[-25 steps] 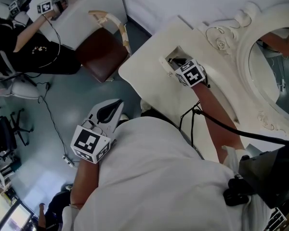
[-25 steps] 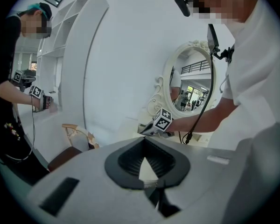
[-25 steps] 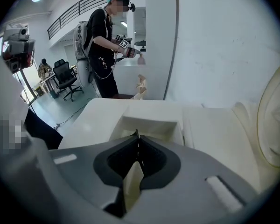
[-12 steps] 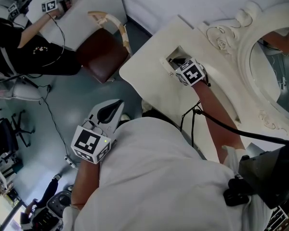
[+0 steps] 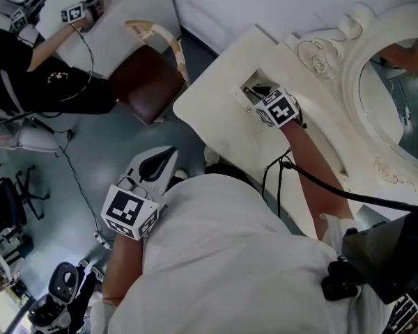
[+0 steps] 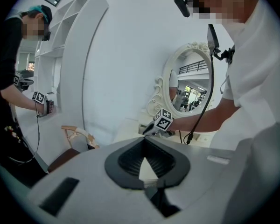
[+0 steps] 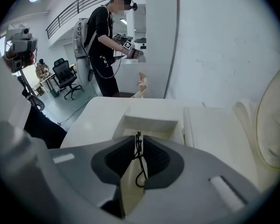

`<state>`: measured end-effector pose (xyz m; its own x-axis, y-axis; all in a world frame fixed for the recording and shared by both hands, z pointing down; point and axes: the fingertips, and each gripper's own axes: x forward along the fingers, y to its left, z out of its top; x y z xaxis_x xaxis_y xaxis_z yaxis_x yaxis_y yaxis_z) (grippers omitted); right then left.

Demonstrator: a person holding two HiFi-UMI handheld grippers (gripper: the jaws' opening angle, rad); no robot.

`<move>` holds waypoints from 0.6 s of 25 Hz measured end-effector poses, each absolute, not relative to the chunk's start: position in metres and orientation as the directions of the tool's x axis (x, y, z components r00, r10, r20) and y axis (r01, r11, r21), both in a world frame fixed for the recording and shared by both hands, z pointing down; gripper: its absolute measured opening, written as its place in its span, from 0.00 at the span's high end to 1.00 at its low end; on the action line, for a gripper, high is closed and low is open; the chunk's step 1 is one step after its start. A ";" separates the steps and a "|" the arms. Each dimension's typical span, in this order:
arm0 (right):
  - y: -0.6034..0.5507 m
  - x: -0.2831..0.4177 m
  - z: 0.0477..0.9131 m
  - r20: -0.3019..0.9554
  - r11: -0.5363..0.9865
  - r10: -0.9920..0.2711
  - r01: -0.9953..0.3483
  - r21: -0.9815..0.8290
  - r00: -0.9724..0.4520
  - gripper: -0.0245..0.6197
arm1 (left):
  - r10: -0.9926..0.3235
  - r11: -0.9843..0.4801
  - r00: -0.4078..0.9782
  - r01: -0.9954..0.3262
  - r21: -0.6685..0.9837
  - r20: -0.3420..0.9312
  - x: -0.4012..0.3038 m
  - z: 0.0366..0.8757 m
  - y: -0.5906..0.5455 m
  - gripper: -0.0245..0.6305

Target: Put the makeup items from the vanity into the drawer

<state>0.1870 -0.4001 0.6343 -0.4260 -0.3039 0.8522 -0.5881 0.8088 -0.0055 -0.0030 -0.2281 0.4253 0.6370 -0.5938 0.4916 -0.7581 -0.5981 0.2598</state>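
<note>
Your right tool (image 7: 138,139), clamped on a thin black wiry item (image 7: 139,160), sits just over the open drawer (image 7: 149,124) straight ahead in the desk (image 5: 209,106); your left tool (image 6: 143,142), jaws together and empty, hangs well back.

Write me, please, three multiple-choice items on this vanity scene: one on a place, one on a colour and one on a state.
1. Where is the right gripper?
A) Over the open rectangular compartment in the white vanity top
B) On a chair seat
C) Against the mirror glass

2. What colour is the padded seat of the cream-backed chair?
A) Blue
B) Green
C) Reddish brown

3. How do the right gripper's jaws stand?
A) Wide apart, empty
B) Pinched on a thin black wire-like item
C) Shut on a red lipstick

Key: 1 A, the right gripper view looks straight into the recess; 2 C, the head view shows a dark brown seat; 3 B, the black strand sits between the closed jaw tips.
</note>
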 end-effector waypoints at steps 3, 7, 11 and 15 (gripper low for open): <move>-0.395 0.186 0.621 0.841 0.796 -0.336 -0.605 0.013 -0.425 0.88 | -0.589 -0.610 0.648 -0.748 0.262 0.483 -0.009 0.424 -0.223 0.96; -0.386 0.180 0.595 0.810 0.764 -0.410 -0.643 0.053 -0.420 0.91 | -0.566 -0.641 0.677 -0.720 0.265 0.469 -0.018 0.421 -0.215 0.96; -0.362 0.175 0.567 0.772 0.718 -0.482 -0.692 0.076 -0.415 0.96 | -0.519 -0.704 0.721 -0.665 0.249 0.460 -0.025 0.412 -0.204 0.96; -0.325 0.166 0.550 0.748 0.674 -0.525 -0.735 0.075 -0.406 0.96 | -0.481 -0.750 0.757 -0.617 0.240 0.443 -0.036 0.406 -0.191 0.96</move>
<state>0.1658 -0.3248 0.5502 -0.4058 -0.5253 0.7480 -0.7348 0.6742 0.0748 -0.0357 -0.1910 0.4056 0.7568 -0.4807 0.4429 -0.6166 -0.7499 0.2398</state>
